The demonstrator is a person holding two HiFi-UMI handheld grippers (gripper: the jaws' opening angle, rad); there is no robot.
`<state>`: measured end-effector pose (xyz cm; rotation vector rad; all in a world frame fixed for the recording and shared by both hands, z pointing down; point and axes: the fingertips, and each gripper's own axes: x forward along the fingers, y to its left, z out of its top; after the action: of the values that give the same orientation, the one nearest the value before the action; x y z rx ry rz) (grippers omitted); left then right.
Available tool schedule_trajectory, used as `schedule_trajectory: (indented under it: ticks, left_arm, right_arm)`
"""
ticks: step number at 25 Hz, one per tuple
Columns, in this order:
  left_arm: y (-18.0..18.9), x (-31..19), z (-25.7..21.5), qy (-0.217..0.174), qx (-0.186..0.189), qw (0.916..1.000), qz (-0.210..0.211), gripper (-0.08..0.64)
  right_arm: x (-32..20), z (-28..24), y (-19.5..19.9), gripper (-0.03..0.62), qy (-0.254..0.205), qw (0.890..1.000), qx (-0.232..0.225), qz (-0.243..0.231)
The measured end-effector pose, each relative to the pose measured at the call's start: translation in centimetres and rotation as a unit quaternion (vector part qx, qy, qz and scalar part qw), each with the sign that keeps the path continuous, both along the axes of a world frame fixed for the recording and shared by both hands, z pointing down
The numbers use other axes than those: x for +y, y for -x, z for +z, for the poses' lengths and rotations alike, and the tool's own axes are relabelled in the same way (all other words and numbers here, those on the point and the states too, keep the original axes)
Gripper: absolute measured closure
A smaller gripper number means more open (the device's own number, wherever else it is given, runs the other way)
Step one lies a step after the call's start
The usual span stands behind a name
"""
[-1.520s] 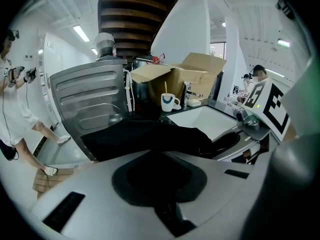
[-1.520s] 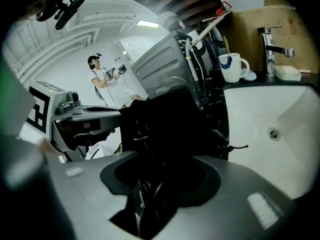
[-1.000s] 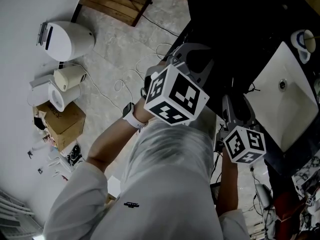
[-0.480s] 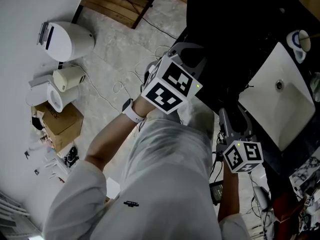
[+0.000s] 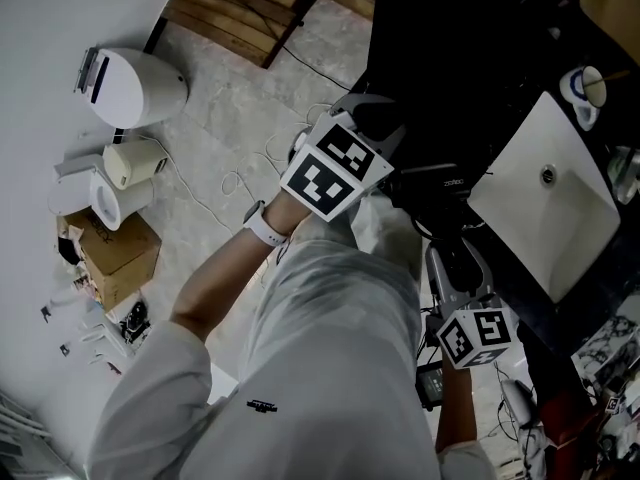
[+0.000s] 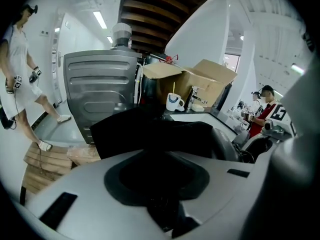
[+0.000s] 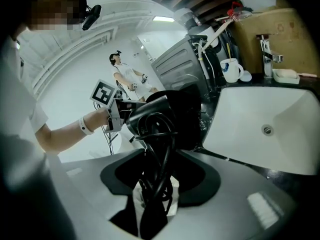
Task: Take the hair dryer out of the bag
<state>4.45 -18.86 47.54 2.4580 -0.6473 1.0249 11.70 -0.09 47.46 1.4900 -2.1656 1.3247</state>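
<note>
over the bench (image 5: 600, 268) my right gripper (image 7: 152, 184) is clamping the hair dryer (image 7: 150, 116), apparently freed; my left gripper (image 6: 160, 204) has just been opening around the bag (image 6: 150, 129).

White sink (image 5: 565, 230); mug (image 5: 583, 86); cardboard box (image 5: 120, 258)

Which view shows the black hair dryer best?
The right gripper view: the black hair dryer, cord looped round its handle, fills the centre, gripped by the right hand-held gripper. The head view shows only a dark shape. The left gripper view shows just the black fabric bag.
</note>
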Motion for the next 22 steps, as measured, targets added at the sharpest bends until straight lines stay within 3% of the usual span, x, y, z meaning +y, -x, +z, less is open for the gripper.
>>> schedule_trajectory:
  ticks: [10,22]
  left_arm:
    - [1.1,1.9,-0.5,0.033,0.028,0.9986,-0.031,0.442]
    - [2.2,3.2,-5.6,0.006,0.065,0.9952,-0.073,0.441]
  right_arm:
    - [1.5,-4.6,0.0,0.391,-0.014,1.0,-0.016,0.01]
    - [-1.5,-9.1,-1.9,0.391,-0.068,0.995,-0.033,0.065]
